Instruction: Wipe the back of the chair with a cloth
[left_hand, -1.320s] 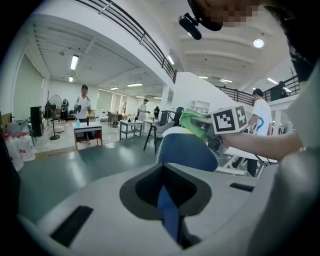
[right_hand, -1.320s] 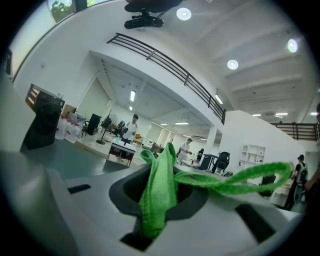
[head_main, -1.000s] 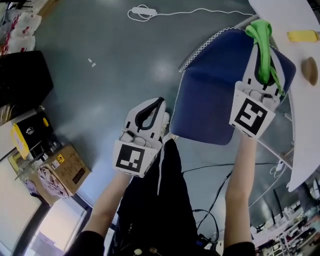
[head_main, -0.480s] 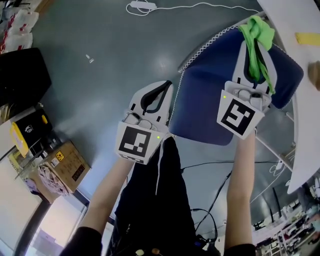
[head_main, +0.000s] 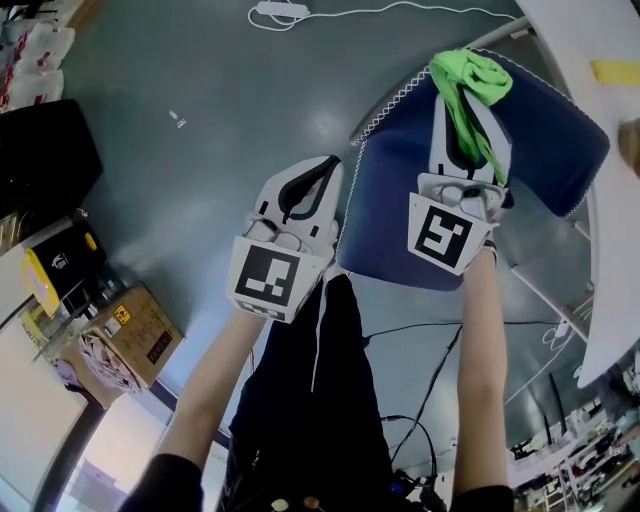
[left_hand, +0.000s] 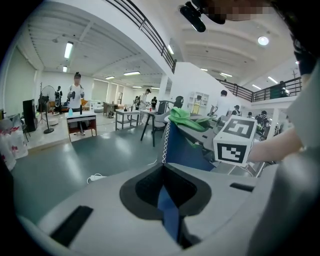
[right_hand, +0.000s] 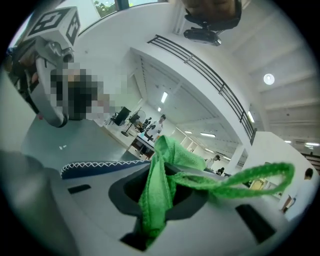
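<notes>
we hold the right gripper (head_main: 465, 110) with its jaws clenched on a bright green cloth (head_main: 470, 72). a thick fold is pinched between them, and in the right gripper view a thin loop of the same fabric trails off to one side. the bunched cloth lies on the top edge of the blue chair back (head_main: 390, 200), just inside its white zigzag stitching (head_main: 395, 105).

the left gripper (head_main: 326, 172) carries nothing. its jaws are drawn together at the tips, and in the left gripper view only a thin sliver of the chair's blue shows through the slit between them. it hangs just beside the chair back's stitched side edge, apart from the cloth.

each gripper's marker cube (head_main: 268, 280) faces up toward the head camera. our forearms (head_main: 480, 340) run back from the grippers over black trousers (head_main: 310, 400).

around the chair lies a grey-green floor (head_main: 200, 100), with a white power strip (head_main: 272, 12) and its cable at the far side. a cardboard box (head_main: 135, 335) sits at the near left. at the right, the curved edge of a white table (head_main: 608, 250) bears a yellow item (head_main: 612, 71).

further off, in the left gripper view, several people (left_hand: 76, 92) stand among tables in a bright hall.
</notes>
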